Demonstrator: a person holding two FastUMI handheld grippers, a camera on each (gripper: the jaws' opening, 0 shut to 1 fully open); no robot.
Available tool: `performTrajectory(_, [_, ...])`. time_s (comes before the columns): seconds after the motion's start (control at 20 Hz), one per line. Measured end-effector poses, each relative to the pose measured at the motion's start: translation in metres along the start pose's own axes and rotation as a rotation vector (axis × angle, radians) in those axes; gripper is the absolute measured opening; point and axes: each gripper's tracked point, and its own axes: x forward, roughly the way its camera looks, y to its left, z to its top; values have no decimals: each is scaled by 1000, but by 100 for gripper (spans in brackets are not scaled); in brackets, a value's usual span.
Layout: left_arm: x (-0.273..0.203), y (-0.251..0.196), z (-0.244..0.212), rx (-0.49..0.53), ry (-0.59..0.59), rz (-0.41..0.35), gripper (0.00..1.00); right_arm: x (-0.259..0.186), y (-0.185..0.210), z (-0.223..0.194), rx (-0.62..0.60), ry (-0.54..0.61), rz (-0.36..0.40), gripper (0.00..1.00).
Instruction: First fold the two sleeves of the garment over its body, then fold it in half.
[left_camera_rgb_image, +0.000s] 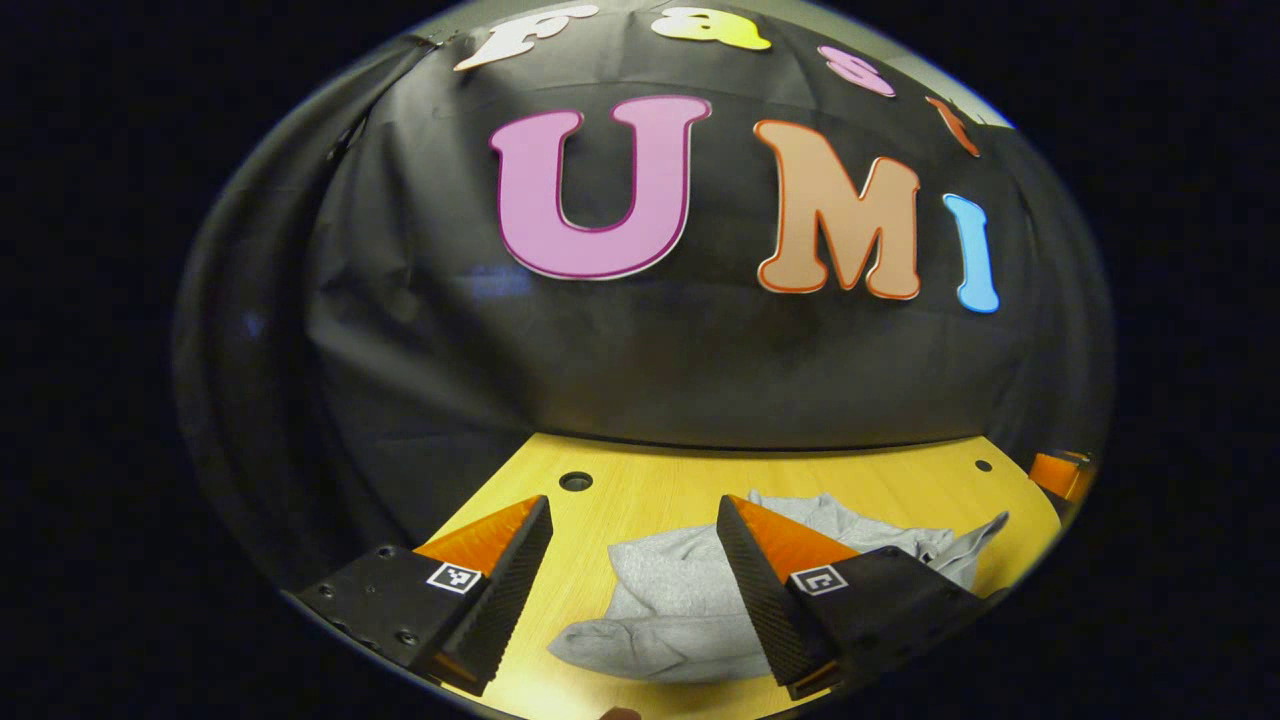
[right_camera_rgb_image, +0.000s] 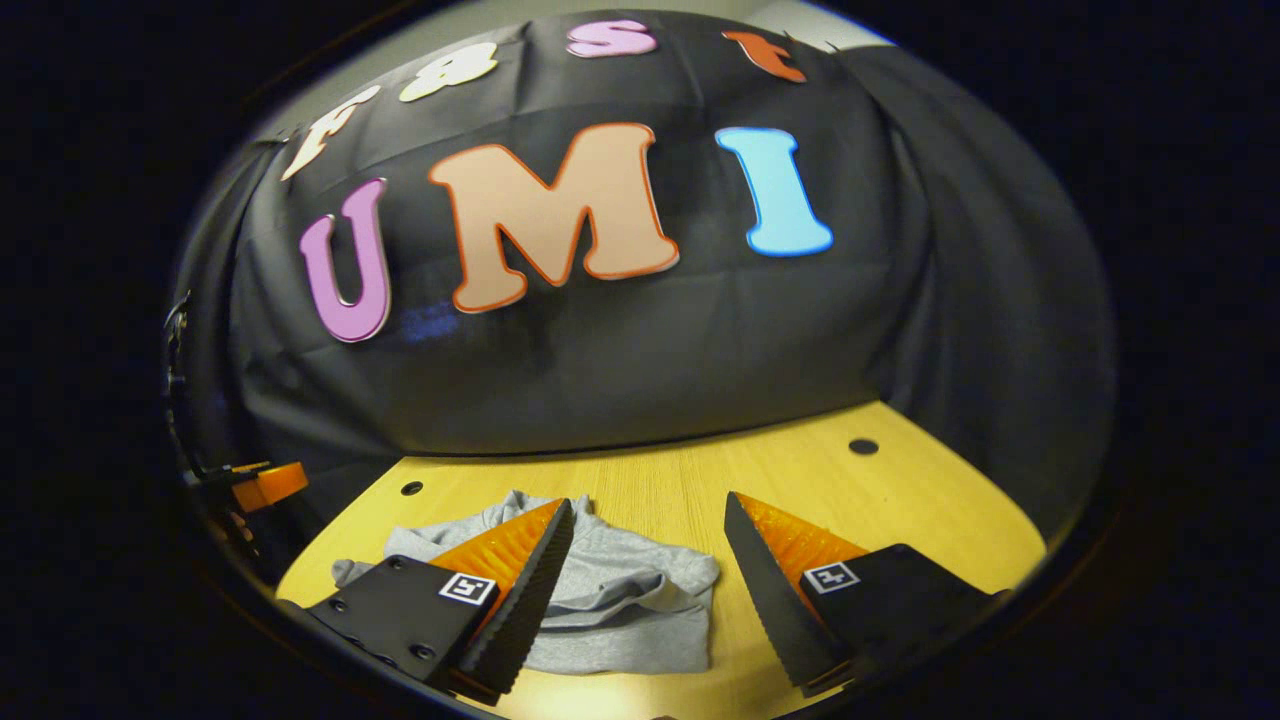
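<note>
A grey garment (left_camera_rgb_image: 680, 600) lies rumpled on the wooden table (left_camera_rgb_image: 660, 490), folded into a compact heap. In the left gripper view my left gripper (left_camera_rgb_image: 635, 530) stands open above the table, its right finger over the garment's middle, nothing between the fingers. In the right gripper view the same garment (right_camera_rgb_image: 625, 600) lies at lower left, with my right gripper (right_camera_rgb_image: 650, 525) open above its right edge, its left finger over the cloth. The other gripper shows as a small shape (right_camera_rgb_image: 268, 485) at the far left, and likewise (left_camera_rgb_image: 1062, 472) at the far right of the left gripper view.
The table has round holes (left_camera_rgb_image: 576, 481) (right_camera_rgb_image: 863, 446) near its back corners. The black cloth wall (left_camera_rgb_image: 640, 350) stands close behind the table's far edge. Bare wood (right_camera_rgb_image: 900, 500) lies to the right of the garment.
</note>
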Motion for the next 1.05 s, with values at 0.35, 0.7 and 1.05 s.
performTrajectory(0.35, [-58,-6,40,77,-127,11,93,-49,18,64,-100,-210,2,96])
performTrajectory(0.7, [-68,-16,47,70,-152,-7,94,-66,45,64,-157,-237,41,96])
performTrajectory(1.05, [-67,-17,49,84,-164,-23,94,-75,42,53,-161,-246,49,99])
